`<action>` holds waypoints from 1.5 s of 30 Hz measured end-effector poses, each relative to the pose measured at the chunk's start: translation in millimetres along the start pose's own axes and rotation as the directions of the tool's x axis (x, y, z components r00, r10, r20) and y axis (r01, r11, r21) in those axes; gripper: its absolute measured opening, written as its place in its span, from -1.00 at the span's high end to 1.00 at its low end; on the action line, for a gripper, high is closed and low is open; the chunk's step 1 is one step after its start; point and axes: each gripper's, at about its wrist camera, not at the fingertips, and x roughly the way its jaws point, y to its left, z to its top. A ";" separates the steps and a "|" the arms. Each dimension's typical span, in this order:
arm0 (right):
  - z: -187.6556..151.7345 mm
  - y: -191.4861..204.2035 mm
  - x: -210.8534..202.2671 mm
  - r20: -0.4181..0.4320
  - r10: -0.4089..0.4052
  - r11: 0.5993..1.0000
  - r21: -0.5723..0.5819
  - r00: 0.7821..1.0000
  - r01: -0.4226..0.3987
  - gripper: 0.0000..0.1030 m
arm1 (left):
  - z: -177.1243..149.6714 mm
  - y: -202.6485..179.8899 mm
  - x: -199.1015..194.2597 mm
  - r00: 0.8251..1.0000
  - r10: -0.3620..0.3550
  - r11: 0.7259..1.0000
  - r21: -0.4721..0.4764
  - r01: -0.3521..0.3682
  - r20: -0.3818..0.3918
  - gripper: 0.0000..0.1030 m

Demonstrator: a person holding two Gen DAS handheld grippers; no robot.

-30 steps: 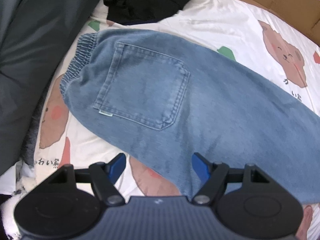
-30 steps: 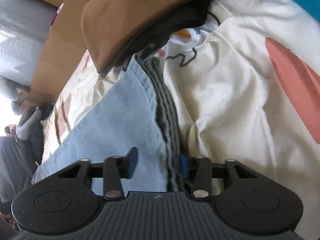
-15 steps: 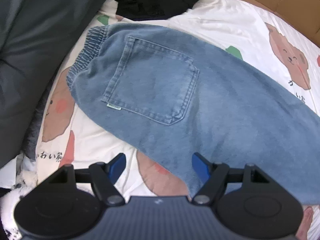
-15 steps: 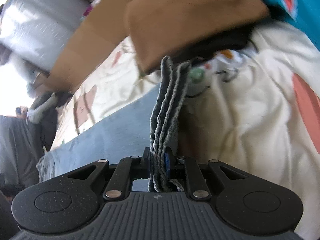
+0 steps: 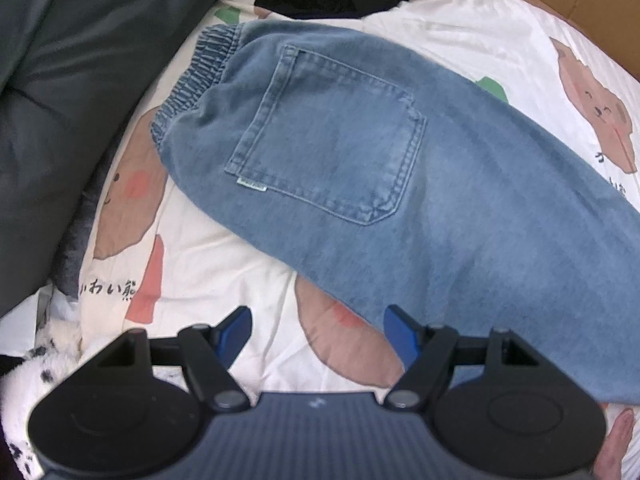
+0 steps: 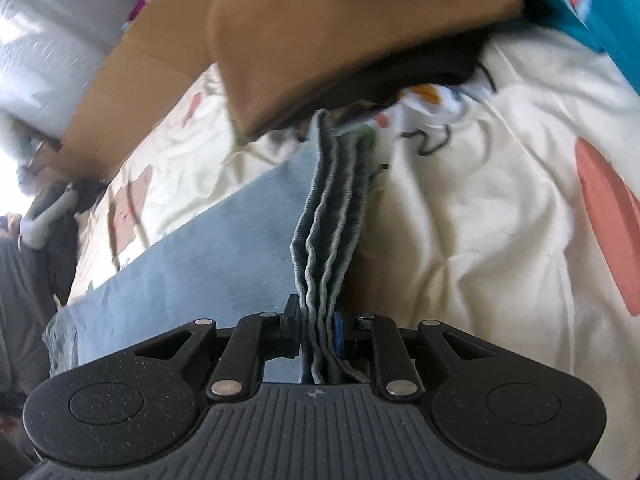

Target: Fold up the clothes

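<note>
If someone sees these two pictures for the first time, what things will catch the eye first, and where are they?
In the left wrist view, the blue jeans lie across the cartoon-printed bedsheet, back pocket up and elastic waistband toward the upper left, above the open left gripper. In the right wrist view, the right gripper is shut on the grey ribbed cuff of the jeans, with a brown folded garment lying behind it.
</note>
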 end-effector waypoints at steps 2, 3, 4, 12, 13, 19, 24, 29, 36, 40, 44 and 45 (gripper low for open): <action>3.6 -9.2 2.6 -0.001 0.017 1.000 0.026 1.000 -0.017 0.66 | -2.1 1.5 -0.2 1.000 0.000 1.000 -0.009 0.000 -0.003 -0.46; 5.3 -13.7 3.9 0.001 0.027 0.999 0.038 1.000 -0.027 0.56 | -3.5 2.6 -0.1 1.000 0.000 1.000 -0.014 0.000 -0.004 -0.46; 7.2 -18.1 5.2 0.005 0.035 0.998 0.050 0.999 -0.035 0.41 | -5.0 3.8 0.1 1.000 0.001 1.000 -0.020 -0.001 -0.005 -0.46; 24.8 -43.2 28.8 -0.029 0.110 0.982 0.155 0.994 -0.104 0.34 | -11.7 5.9 5.5 1.000 0.018 0.999 -0.027 -0.019 -0.021 -0.46; 26.0 -45.1 32.8 -0.047 0.129 0.978 0.173 0.991 -0.119 0.32 | -12.0 5.4 6.1 1.000 0.017 0.999 -0.029 -0.017 -0.020 -0.47; 34.1 -45.8 48.7 -0.139 0.201 0.965 0.201 0.970 -0.171 0.32 | -17.2 -4.3 16.0 0.999 0.008 1.000 -0.011 -0.008 -0.044 -0.47; 39.0 -41.0 52.6 -0.186 0.220 0.966 0.178 0.958 -0.188 0.32 | -20.1 -13.8 13.8 0.999 -0.016 1.000 0.013 0.016 -0.041 -0.47; 38.1 -38.3 55.8 -0.189 0.187 0.976 0.145 0.964 -0.161 0.28 | -21.4 -10.9 15.0 0.999 -0.007 1.000 0.002 0.007 -0.044 -0.47; 36.6 -23.4 45.0 -0.171 0.116 0.993 0.004 0.979 -0.117 0.82 | -22.4 -6.6 18.2 0.999 0.007 1.000 0.005 -0.006 -0.040 -0.47; 40.1 1.0 23.1 -0.151 0.076 0.992 -0.093 0.986 -0.090 0.82 | -22.7 -6.1 17.2 1.000 -0.023 1.000 0.003 0.023 -0.008 -0.47; 47.9 26.3 1.6 -0.153 0.047 0.986 -0.150 0.987 -0.070 0.83 | -27.4 -9.7 18.4 0.998 -0.054 0.998 0.014 0.054 0.022 -0.47; 50.3 32.0 -2.9 -0.157 0.048 0.986 -0.153 0.986 -0.073 0.83 | -29.2 -11.9 19.1 0.998 -0.061 0.998 0.021 0.060 0.022 -0.47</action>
